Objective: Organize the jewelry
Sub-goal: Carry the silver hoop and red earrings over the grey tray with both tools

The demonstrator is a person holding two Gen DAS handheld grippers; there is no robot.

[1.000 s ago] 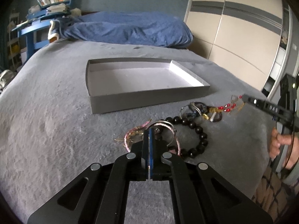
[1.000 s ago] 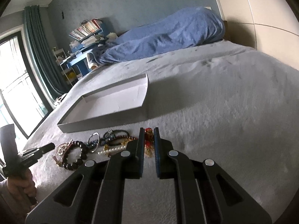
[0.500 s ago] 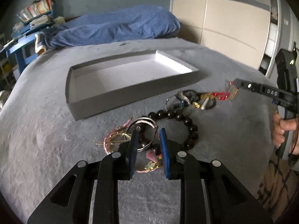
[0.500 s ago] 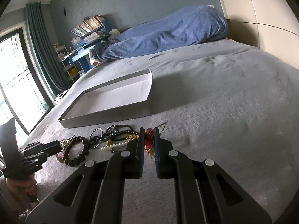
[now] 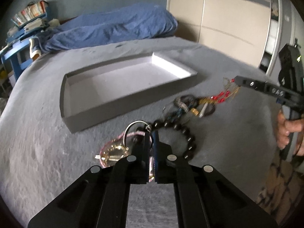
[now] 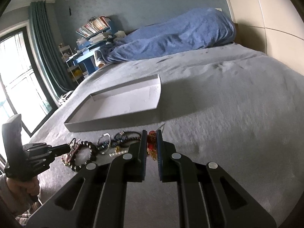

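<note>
Left wrist view: a grey plush bedspread [image 5: 47, 152] covers the bed, a rumpled blue duvet [image 5: 114, 30] heaped at its head; cream wardrobe doors [image 5: 228, 19] line the right wall and a blue shelf of books [image 5: 28, 17] stands at left; a shallow grey box [image 5: 121, 98] lies open on the spread; the left gripper [image 5: 151, 133], its jaws having just been closing, is pinched on what seems a silver ring bangle [image 5: 133, 125], the picture blurred, beside a pink bracelet [image 5: 114, 144] and a dark bead bracelet [image 5: 186, 134]; further right the right gripper [image 5: 235, 79] lifts a red and gold beaded piece [image 5: 221, 96].

Right wrist view: a green curtain [image 6: 43, 43] hangs beside a bright window [image 6: 17, 76]; the right gripper [image 6: 152, 138] is clamped on the red and gold beaded piece [image 6: 151, 142], just in front of the grey box [image 6: 114, 121]; the remaining jewelry [image 6: 106, 144] lies on the bedspread [image 6: 237, 114] to the left.
</note>
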